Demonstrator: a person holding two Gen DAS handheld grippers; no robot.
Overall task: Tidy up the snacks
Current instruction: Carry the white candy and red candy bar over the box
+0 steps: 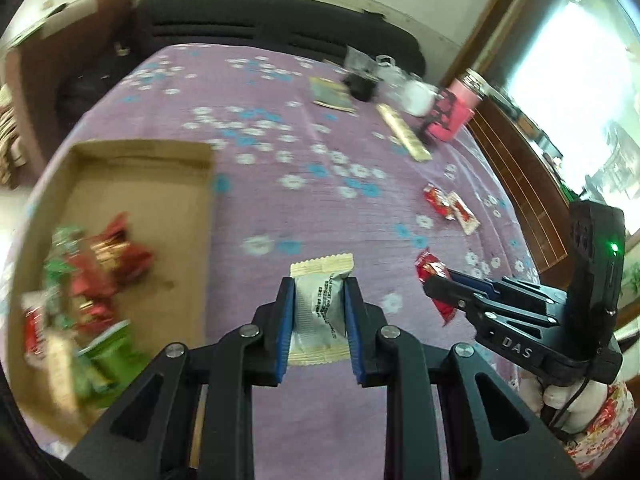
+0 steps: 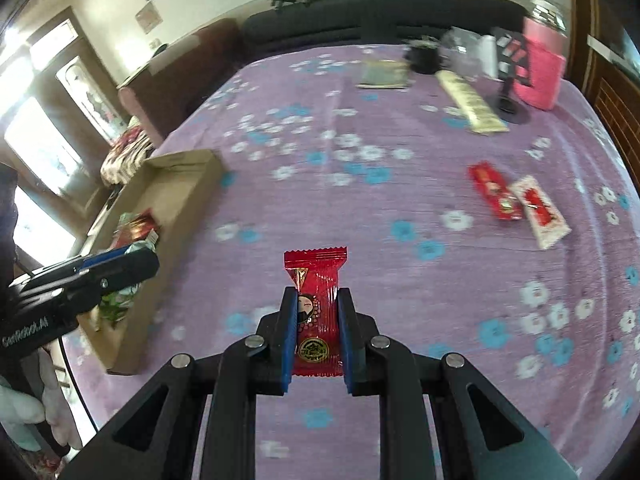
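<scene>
My left gripper (image 1: 319, 286) is shut on a silver-and-cream snack packet (image 1: 320, 308), held above the purple cloth just right of the cardboard box (image 1: 160, 196). My right gripper (image 2: 317, 294) is shut on a red snack packet (image 2: 317, 304); it also shows in the left wrist view (image 1: 436, 280) with the red packet (image 1: 430, 270). The box (image 2: 188, 172) holds several red and green snack packets (image 1: 92, 280). The left gripper (image 2: 132, 260) shows at the left of the right wrist view, beside the box. Two loose packets, one red (image 2: 494, 192) and one white-and-red (image 2: 540, 212), lie on the cloth to the right.
A purple flowered cloth (image 2: 360, 152) covers the table. At the far end stand a pink container (image 2: 540, 68), a black stand (image 2: 510, 108), a long cream packet (image 2: 470, 100), a flat booklet (image 2: 384, 74) and a dark cup (image 2: 422, 58). A dark sofa (image 1: 260, 20) lies beyond.
</scene>
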